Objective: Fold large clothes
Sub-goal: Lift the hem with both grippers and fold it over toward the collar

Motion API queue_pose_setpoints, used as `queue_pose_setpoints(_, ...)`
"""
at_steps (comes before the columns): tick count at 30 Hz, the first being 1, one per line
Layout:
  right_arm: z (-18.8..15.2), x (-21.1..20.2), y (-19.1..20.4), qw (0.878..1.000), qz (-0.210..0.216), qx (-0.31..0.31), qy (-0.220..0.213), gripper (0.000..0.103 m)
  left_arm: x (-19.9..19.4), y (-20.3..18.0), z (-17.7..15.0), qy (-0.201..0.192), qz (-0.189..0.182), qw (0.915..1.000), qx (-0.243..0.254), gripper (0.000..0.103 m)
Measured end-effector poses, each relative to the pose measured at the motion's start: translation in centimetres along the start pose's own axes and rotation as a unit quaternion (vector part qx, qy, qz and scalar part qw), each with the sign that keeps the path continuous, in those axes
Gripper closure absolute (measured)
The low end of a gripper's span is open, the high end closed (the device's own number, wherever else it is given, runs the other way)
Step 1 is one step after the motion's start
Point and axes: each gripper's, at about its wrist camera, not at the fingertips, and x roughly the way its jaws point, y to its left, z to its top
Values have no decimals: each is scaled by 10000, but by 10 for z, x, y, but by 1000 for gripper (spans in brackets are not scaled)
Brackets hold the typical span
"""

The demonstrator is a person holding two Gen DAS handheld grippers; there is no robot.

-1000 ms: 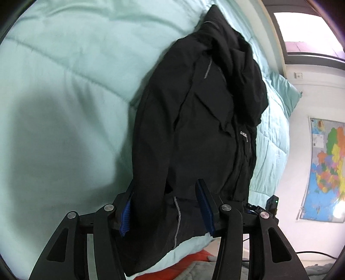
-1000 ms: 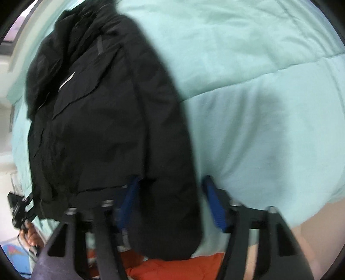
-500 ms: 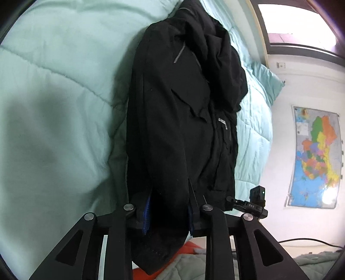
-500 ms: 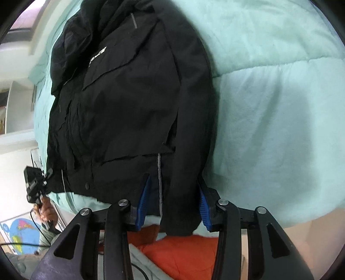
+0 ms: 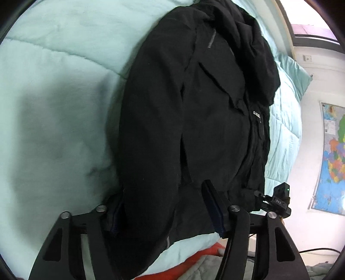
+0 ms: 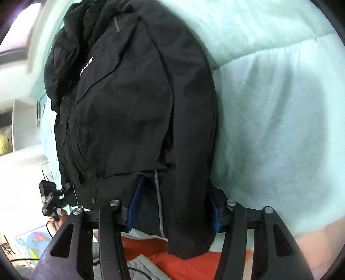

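Black jacket (image 5: 194,120), mint quilted duvet (image 5: 54,107), multicoloured map (image 5: 333,159).

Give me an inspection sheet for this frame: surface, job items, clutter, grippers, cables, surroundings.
Surface: mint quilted duvet on a bed, creased, shadowed near the jacket.
Job's things: black jacket lying lengthwise, hood bunched at the far end, hem hanging over the near bed edge.
Clutter: orange fabric and grey fabric below the bed edge.
Grippers: left gripper open, fingers either side of the hem; right gripper open, blue pads flanking the sleeve.
Cables: thin black cable on the floor.
Surroundings: wall map, window, mint pillow.
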Motion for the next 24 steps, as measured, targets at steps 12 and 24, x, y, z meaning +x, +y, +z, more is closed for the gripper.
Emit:
queue_pose_setpoints(12, -13, -21, 45, 9950, 271, -939, -201, 74, -14, -38, 7, 9, -633, 9971, 414, 87)
queue_pose_setpoints(24, 8, -108, 92, 9778, 490, -1582, -1284, 83, -85, -78, 43, -1198, -1484, 9800, 560, 92)
